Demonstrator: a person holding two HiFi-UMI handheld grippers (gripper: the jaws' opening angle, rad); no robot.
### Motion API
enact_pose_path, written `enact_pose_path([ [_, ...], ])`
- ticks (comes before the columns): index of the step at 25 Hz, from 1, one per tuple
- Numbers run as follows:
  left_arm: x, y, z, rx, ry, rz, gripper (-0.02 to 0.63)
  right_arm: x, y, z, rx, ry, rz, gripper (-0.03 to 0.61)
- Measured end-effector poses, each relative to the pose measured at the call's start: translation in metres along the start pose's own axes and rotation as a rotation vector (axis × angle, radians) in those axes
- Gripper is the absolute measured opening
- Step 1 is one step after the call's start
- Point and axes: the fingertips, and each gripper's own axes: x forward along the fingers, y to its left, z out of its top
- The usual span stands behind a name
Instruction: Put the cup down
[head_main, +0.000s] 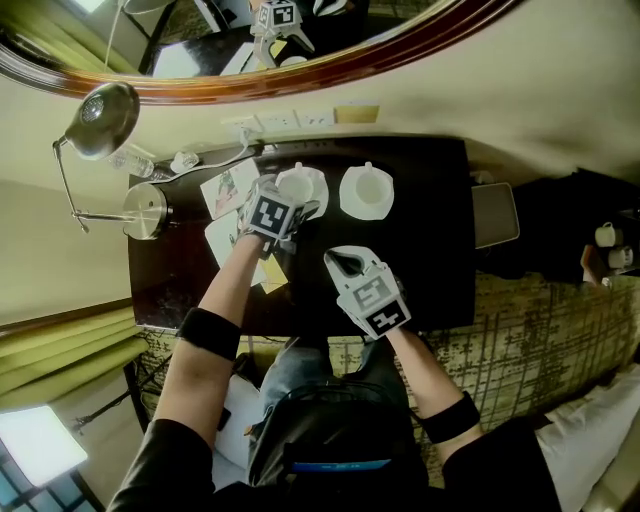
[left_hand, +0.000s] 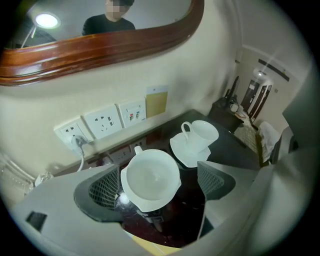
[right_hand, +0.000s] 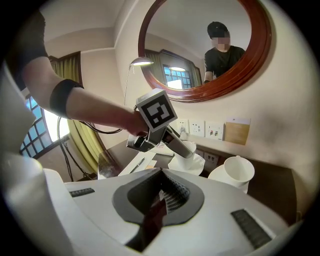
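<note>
A white cup (left_hand: 150, 177) stands upright between the wide-apart jaws of my left gripper (left_hand: 160, 182), handle toward the wall. The right pad (left_hand: 214, 180) is clearly off it; the left pad (left_hand: 106, 187) sits close beside its rim. In the head view this cup (head_main: 298, 182) rests on its saucer on the dark table (head_main: 430, 260), with the left gripper (head_main: 297, 202) over it from the near side. A second cup (head_main: 367, 188) on a saucer stands just to its right. My right gripper (head_main: 346, 263) hovers shut and empty over the table's middle.
A desk lamp (head_main: 100, 118) and its round base (head_main: 147, 210) occupy the table's left end, next to a water bottle (head_main: 132, 160). Papers (head_main: 228, 190) and a yellow note (head_main: 272, 272) lie left of the cups. Wall sockets (left_hand: 102, 122) and a mirror frame (left_hand: 100, 50) back the table.
</note>
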Motion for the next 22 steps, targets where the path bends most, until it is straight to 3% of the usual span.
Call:
enact_pose_path([
  [4,-0.032,-0.015,0.0,-0.009,-0.026,0.023,0.474,-0.016,0.002,-0.004,0.0,0.006,0.005,0.002],
  [10,-0.096,-0.037,-0.002,-0.06,-0.152,0.124,0.225,-0.05,0.004,0.002,-0.035,-0.004,0.001,0.002],
  [14,-0.132,-0.06,-0.01,-0.114,-0.224,0.158,0.18,-0.067,-0.005,-0.003,-0.072,-0.022,-0.017,0.002],
  [20,-0.175,-0.084,-0.025,-0.198,-0.328,0.257,0.008,-0.097,-0.01,0.0,-0.068,-0.068,-0.02,0.001],
  [22,-0.188,-0.09,-0.032,-0.237,-0.37,0.277,0.0,-0.107,-0.006,0.0,-0.055,-0.068,-0.013,0.002],
])
